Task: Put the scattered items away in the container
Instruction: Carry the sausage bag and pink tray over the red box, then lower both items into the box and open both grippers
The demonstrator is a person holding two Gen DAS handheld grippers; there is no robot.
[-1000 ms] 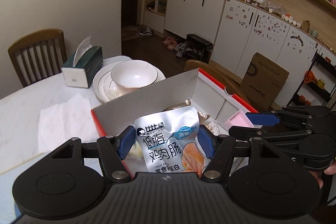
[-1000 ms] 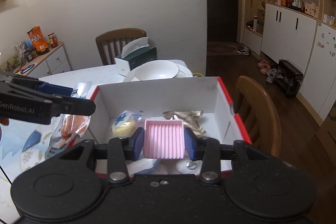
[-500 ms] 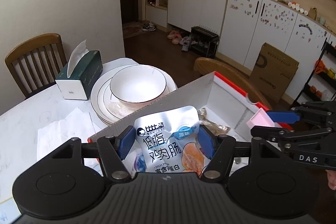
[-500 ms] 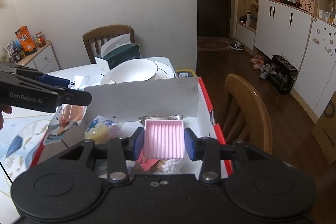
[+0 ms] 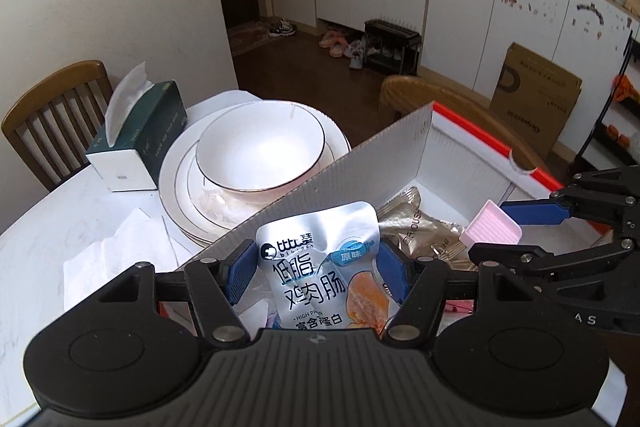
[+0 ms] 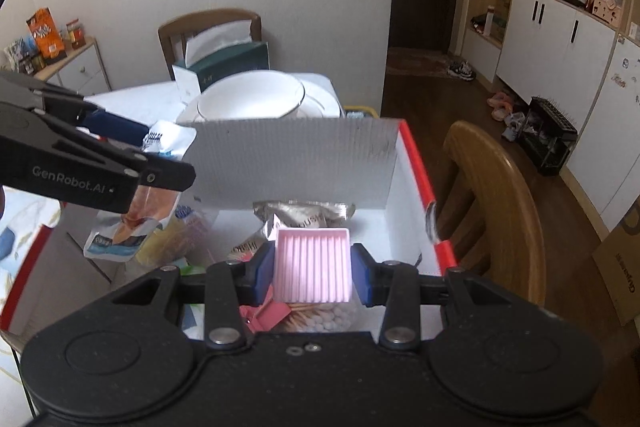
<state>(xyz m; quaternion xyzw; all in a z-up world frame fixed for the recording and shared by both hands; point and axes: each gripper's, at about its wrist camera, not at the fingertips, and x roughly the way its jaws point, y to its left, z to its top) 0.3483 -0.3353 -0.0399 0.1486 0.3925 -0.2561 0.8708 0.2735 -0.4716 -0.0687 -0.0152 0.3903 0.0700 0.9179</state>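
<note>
My left gripper (image 5: 316, 269) is shut on a silver snack pouch (image 5: 320, 267) with blue Chinese print and holds it over the near left side of the red-edged white box (image 5: 472, 163). My right gripper (image 6: 314, 269) is shut on a pink ribbed tray (image 6: 312, 263) and holds it above the box's inside (image 6: 404, 227). In the right wrist view the left gripper (image 6: 160, 163) and the pouch (image 6: 132, 223) hang at the left. A beige foil packet (image 6: 308, 215), cotton swabs (image 6: 324, 319) and a yellow item (image 6: 168, 239) lie in the box.
A white bowl on stacked plates (image 5: 260, 151) and a green tissue box (image 5: 140, 135) stand behind the box. Paper napkins (image 5: 116, 255) lie on the white table. A wooden chair (image 6: 492, 203) stands right of the box, another (image 5: 52, 107) at the far side.
Both grippers have risen and drawn back a little over the box, each still holding its item. The box's inside shows more in both views.
</note>
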